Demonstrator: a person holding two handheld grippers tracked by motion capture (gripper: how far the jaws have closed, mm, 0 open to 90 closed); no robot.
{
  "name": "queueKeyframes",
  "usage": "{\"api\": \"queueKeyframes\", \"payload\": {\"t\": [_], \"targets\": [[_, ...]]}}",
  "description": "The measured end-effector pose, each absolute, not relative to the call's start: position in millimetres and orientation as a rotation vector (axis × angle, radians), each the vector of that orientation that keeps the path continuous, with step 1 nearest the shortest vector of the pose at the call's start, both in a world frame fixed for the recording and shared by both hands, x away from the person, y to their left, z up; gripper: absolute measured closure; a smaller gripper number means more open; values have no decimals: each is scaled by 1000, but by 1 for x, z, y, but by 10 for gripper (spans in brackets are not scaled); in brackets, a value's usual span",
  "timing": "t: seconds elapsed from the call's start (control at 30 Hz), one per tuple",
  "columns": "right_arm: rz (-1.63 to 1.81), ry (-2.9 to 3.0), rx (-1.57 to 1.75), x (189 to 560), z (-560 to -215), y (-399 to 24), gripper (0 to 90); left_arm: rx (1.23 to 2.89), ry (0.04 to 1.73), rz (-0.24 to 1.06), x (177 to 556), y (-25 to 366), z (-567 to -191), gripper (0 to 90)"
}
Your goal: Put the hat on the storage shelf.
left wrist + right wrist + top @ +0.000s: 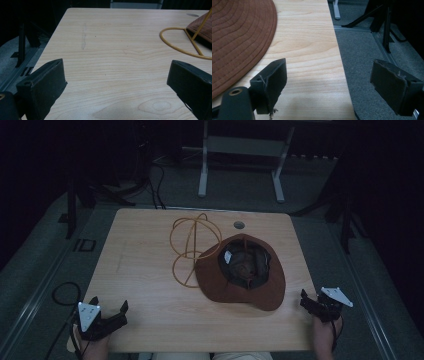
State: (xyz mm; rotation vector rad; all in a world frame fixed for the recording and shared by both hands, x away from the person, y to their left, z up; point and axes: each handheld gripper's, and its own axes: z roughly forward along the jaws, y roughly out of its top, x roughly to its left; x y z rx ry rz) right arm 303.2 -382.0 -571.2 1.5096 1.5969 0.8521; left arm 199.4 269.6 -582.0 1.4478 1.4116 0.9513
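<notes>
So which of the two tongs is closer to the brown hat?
The right tongs. They sit at the table's right edge just beside the brown hat brim, while the left tongs wait at the far near-left corner.

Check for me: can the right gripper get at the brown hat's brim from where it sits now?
Probably yes. The right gripper sits open at the table's near right corner, and the brown hat lies brim-up just ahead to its left, with bare wood between them. The yellow wire stand is on the hat's far side.

This looks like a lab set up for recording. A pale wooden bench (150,285) stands on grey carpet (240,185), dark stands (345,215) ring its corners, a cable (65,292) loops by its left edge, and a white frame (240,160) stands behind.
</notes>
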Motion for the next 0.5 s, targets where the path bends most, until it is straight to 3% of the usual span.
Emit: {"api": "queueKeyframes", "payload": {"t": [0.5], "targets": [[886,1687,1484,309,-556,-372,137,1421,1380,933,200,268,-581,22]]}}
